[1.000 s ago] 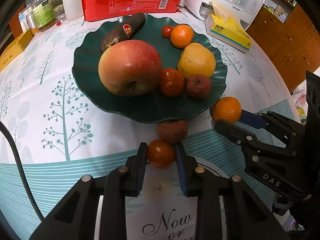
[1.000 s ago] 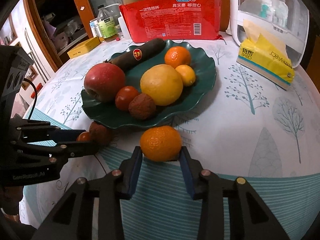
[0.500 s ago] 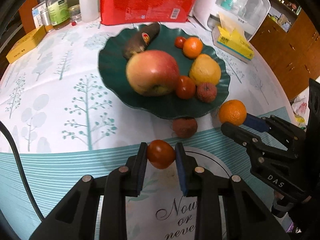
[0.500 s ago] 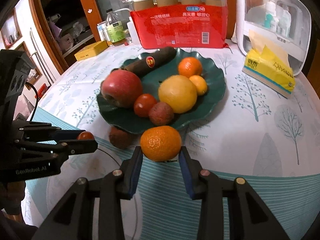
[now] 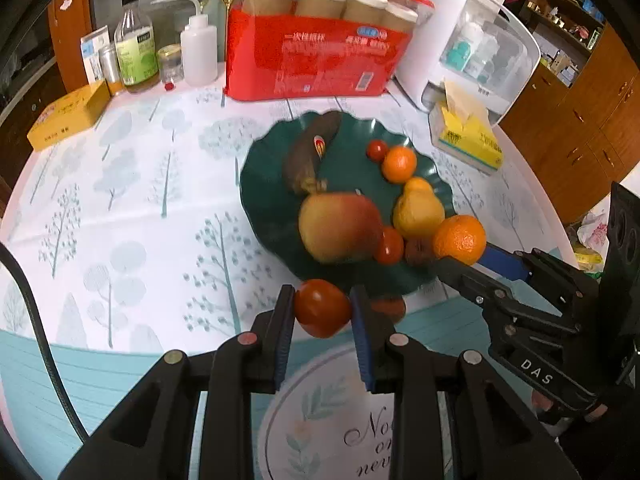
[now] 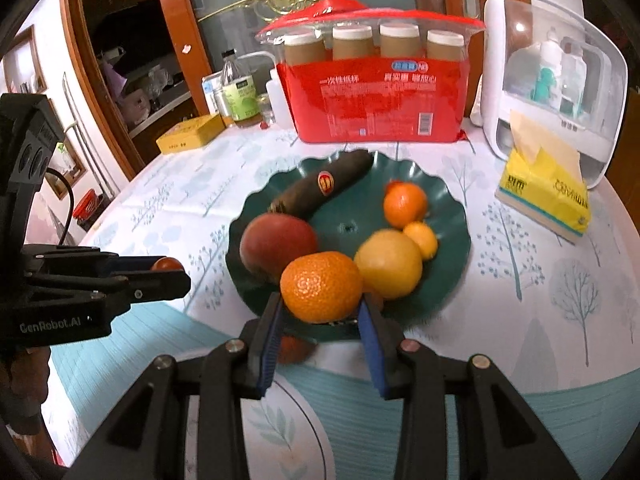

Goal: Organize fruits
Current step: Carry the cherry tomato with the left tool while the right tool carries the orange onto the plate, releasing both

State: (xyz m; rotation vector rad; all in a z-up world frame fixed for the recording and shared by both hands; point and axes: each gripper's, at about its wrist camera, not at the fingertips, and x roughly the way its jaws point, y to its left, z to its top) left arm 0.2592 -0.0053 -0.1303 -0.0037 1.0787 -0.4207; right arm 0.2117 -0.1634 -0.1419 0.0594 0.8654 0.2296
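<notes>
My left gripper [image 5: 323, 310] is shut on a red tomato [image 5: 322, 307] and holds it in the air just in front of the dark green plate [image 5: 264, 200]. My right gripper [image 6: 320, 304] is shut on an orange tangerine [image 6: 321, 286] and holds it above the plate's near rim [image 6: 456, 240]. On the plate lie a red apple [image 5: 340, 227], a dark banana [image 5: 310, 156], a yellow citrus fruit [image 5: 418, 212], a tangerine [image 5: 399, 164], small tomatoes and a lychee. One brown lychee [image 5: 390, 307] lies on the cloth by the plate's near edge.
A red pack of paper cups [image 5: 316, 52], bottles [image 5: 136, 56], a yellow box [image 5: 68, 120], a yellow tissue pack [image 5: 468, 140] and a white appliance [image 5: 468, 48] stand behind the plate. The table edge runs along the right.
Both grippers have lifted their fruits off the tablecloth and pulled up and back. The tangerine now hangs over the plate's near rim. The lychee stayed on the cloth.
</notes>
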